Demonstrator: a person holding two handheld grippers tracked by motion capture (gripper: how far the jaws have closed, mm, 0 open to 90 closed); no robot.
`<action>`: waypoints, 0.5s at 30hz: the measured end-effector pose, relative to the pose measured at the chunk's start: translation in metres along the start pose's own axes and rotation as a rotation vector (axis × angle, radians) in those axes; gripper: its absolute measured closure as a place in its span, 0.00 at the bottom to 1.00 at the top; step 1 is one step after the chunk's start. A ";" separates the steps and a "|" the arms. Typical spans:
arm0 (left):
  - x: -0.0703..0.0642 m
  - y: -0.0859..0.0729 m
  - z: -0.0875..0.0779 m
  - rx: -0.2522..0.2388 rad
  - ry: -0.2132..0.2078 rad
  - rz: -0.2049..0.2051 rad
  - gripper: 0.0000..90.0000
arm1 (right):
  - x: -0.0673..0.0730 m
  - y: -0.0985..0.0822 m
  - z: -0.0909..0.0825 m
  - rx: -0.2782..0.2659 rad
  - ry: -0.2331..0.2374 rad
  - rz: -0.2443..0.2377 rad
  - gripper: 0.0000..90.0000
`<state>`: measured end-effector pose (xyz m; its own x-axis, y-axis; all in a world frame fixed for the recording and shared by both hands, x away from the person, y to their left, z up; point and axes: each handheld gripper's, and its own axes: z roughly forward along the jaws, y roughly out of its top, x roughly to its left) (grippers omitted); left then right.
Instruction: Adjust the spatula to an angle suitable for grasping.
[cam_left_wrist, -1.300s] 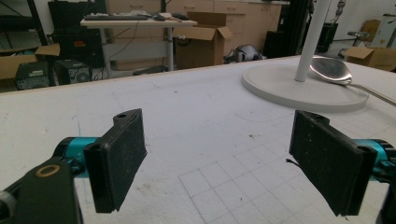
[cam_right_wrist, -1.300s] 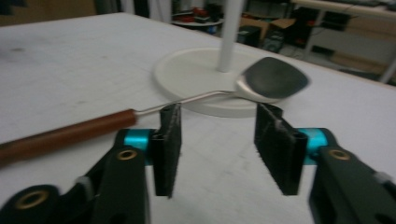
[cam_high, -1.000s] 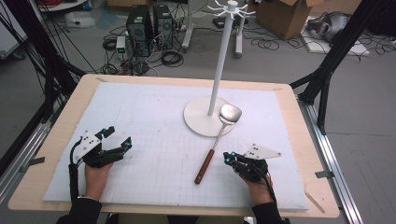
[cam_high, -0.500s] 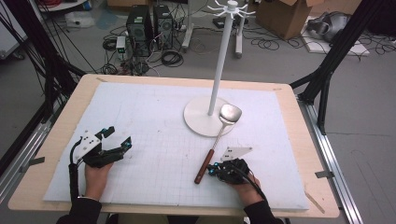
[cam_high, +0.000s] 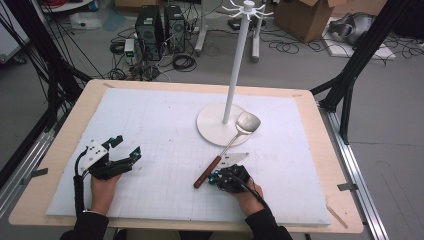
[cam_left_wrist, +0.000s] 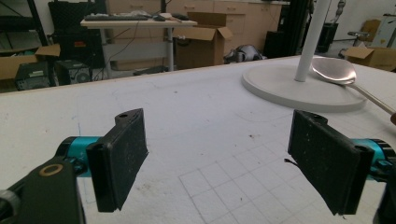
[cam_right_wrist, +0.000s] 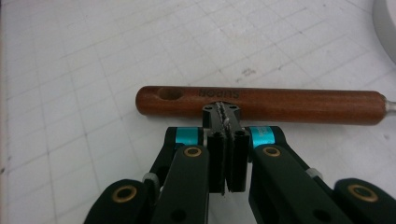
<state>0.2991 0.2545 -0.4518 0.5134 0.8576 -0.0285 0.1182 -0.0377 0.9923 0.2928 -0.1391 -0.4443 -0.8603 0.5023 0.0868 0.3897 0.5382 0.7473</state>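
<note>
Left gripper (cam_left_wrist: 224, 172): black frame, cyan collars, brass-coloured pivot rivets, flat black textured fingers (cam_left_wrist: 122, 156), grey three-cornered top plate, black trailing cable. Right gripper (cam_right_wrist: 226, 114): same build, small screws at tips. Dark sleeves (cam_high: 87, 227).

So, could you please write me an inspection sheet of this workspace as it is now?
Surface: wooden table under a white gridded mat.
Job's things: spoon, wooden handle flat on the mat, bowl resting on the stand base.
Clutter: nothing seen on the mat.
Grippers: left gripper open, nothing between its jaws; right gripper shut, tips at the handle, holding nothing.
Cables: one trails from each gripper; tangled cables on the floor.
Surroundings: computer towers, cardboard box.
</note>
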 end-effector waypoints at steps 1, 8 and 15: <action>0.000 0.000 0.000 0.000 0.000 0.000 0.22 | 0.000 0.002 0.002 -0.002 -0.005 -0.008 1.00; 0.000 0.000 0.000 0.004 0.001 0.007 0.23 | 0.000 0.011 0.012 -0.002 -0.014 0.007 1.00; -0.001 0.001 0.000 0.008 0.020 0.004 0.24 | 0.000 0.022 0.024 -0.016 -0.025 0.031 0.92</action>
<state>0.2992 0.2538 -0.4513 0.4971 0.8674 -0.0225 0.1233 -0.0450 0.9914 0.3094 -0.1109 -0.4434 -0.8393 0.5354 0.0943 0.4107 0.5110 0.7551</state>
